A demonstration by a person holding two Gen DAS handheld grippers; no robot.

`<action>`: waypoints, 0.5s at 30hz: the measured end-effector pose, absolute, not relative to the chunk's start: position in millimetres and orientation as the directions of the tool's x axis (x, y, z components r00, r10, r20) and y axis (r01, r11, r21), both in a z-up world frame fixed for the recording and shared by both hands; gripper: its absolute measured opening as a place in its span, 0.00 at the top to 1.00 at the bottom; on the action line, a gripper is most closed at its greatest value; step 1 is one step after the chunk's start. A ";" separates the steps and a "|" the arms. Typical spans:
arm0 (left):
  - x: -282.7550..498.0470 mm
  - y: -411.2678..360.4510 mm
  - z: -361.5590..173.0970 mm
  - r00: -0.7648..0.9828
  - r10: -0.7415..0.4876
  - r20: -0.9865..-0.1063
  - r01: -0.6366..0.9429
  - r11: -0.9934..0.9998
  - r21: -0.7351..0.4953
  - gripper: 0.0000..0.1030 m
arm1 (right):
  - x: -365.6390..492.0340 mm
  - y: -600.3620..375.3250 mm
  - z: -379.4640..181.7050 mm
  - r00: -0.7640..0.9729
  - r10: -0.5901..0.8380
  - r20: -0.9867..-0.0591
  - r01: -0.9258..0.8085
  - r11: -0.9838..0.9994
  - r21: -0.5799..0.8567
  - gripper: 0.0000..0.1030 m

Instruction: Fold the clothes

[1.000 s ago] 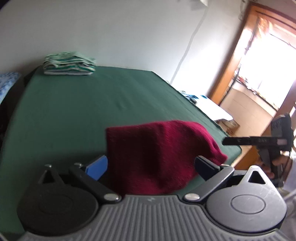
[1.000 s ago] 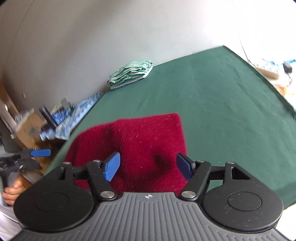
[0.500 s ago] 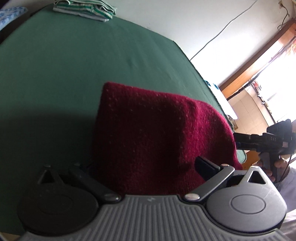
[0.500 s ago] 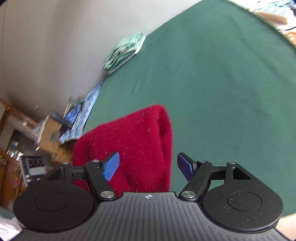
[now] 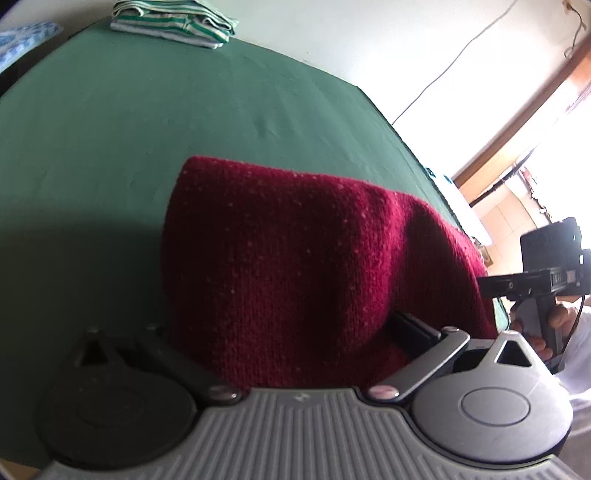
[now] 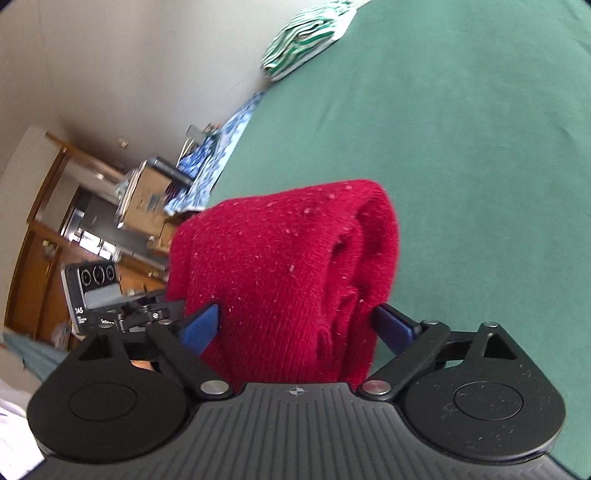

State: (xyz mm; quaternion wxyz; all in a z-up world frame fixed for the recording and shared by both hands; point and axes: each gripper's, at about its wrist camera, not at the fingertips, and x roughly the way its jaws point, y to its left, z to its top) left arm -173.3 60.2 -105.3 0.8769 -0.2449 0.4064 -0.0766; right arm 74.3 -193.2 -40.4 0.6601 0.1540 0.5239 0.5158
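Green cloth covers the broad table (image 5: 155, 122), which fills most of both wrist views and runs back to a pale wall. Lifted clear of that surface hangs the dark red knitted garment (image 5: 295, 266), doubled over into a thick fold whose rounded upper edge shows plainly from the right side (image 6: 295, 258); it spans the space between the two tools at the table's near edge. Left gripper (image 5: 295, 343): the garment passes between its fingers and drapes over them, hiding the left finger entirely, so whether the jaws pinch the fabric or merely stand about it cannot be told. Right gripper (image 6: 295, 325): its blue-padded fingers (image 6: 199, 325) stand spread on either side of the hanging fold, each touching or nearly touching the knit, without a visibly tight pinch. Far corner of the table: a folded green-and-white striped garment (image 5: 173, 16), lying well apart from the red one. Beyond the table's left edge: blue patterned fabric (image 6: 218, 155) and a cardboard box (image 6: 147, 199).
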 end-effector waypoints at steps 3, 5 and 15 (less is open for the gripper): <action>-170.6 67.2 -104.2 0.638 -0.356 -0.682 -0.065 0.858 -0.509 0.01 | 78.5 -191.5 -39.7 -0.107 0.841 -0.531 -0.532 0.402 0.745 0.10; -167.3 71.6 -104.3 0.630 -0.374 -0.681 -0.073 0.844 -0.531 0.01 | 81.5 -197.5 -41.8 -0.119 0.846 -0.519 -0.514 0.395 0.761 0.14; -152.9 64.0 -103.6 0.616 -0.396 -0.681 -0.025 0.855 -0.519 0.01 | 82.5 -202.1 -44.7 -0.140 0.863 -0.486 -0.508 0.359 0.783 0.16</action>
